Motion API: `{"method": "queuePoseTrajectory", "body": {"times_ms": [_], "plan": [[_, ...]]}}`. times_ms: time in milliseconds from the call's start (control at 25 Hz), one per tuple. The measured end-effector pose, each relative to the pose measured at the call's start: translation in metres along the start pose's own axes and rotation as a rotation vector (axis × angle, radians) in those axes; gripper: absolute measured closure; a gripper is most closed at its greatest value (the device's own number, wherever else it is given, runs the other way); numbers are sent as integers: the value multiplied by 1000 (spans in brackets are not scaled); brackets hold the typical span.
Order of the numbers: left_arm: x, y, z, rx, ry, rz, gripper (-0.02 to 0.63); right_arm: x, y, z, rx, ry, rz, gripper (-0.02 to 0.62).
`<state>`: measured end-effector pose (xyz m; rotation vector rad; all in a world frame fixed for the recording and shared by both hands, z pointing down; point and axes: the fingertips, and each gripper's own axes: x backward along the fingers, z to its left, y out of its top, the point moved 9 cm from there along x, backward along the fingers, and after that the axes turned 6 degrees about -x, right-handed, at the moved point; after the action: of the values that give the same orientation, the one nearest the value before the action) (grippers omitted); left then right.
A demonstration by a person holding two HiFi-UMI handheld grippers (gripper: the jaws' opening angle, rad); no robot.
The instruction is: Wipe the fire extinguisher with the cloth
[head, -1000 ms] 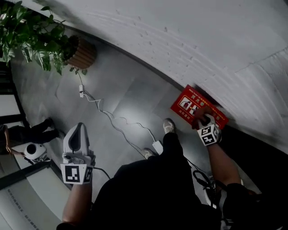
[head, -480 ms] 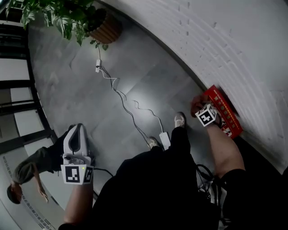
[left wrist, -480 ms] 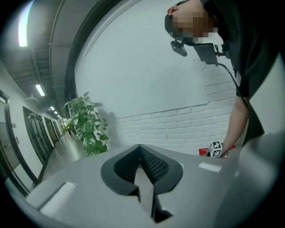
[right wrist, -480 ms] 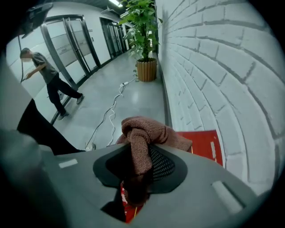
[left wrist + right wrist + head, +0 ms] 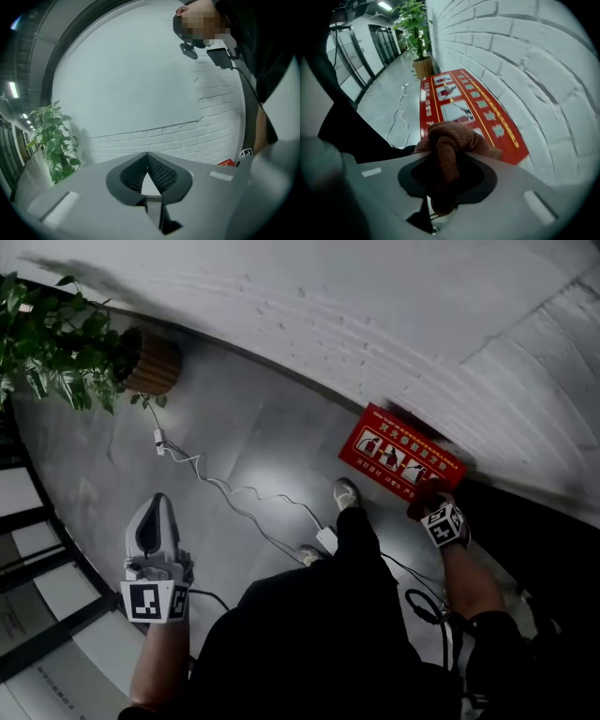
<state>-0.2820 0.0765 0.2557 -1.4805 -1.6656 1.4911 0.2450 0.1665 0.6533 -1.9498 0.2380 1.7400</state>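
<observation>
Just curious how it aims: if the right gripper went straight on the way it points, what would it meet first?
Probably the red fire extinguisher box: the right gripper, shut on the brown cloth, points down at its printed face. Whether they touch is unclear.

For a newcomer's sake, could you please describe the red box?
Follow the white brick wall to the grey floor. At its foot sits a bright red box; unlike the brown plant pot further along, its top bears white pictures and yellow writing.
</observation>
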Motion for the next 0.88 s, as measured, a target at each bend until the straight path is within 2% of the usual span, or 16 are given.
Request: {"method": "queuePoseTrajectory", "body": {"times_ms": [120,240,280,360,440,520,640,680,760,880], "plan": [[-30,13,-14,-19,-79,-40,607,13,-44,-11,-82,-39,42,497],[-42,20,-21,-22,-113,-64,607,17,-90,-24,-209,-96,182,497],[-41,21,-22,-23,-114,-67,607,24,-100,-26,-241,-128,174,495],[-32,18,-20,-22,-93,-59,607,46,-87,-23,-192,-172,29,497],[-17,7,-12,-10,-41,-32,607,57,-34,-15,-44,-159,-157,497],[-2,-5,-3,7,14,3,607,52,35,-10,58,-117,-295,496],[18,-12,5,21,79,48,607,17,143,-11,139,-32,-387,495],[25,-11,8,21,99,60,607,0,177,-11,176,0,-384,495],[38,-11,14,18,144,83,607,-33,234,-10,243,53,-313,495],[61,-18,21,19,221,129,607,-79,283,-4,255,144,-84,488]]}}
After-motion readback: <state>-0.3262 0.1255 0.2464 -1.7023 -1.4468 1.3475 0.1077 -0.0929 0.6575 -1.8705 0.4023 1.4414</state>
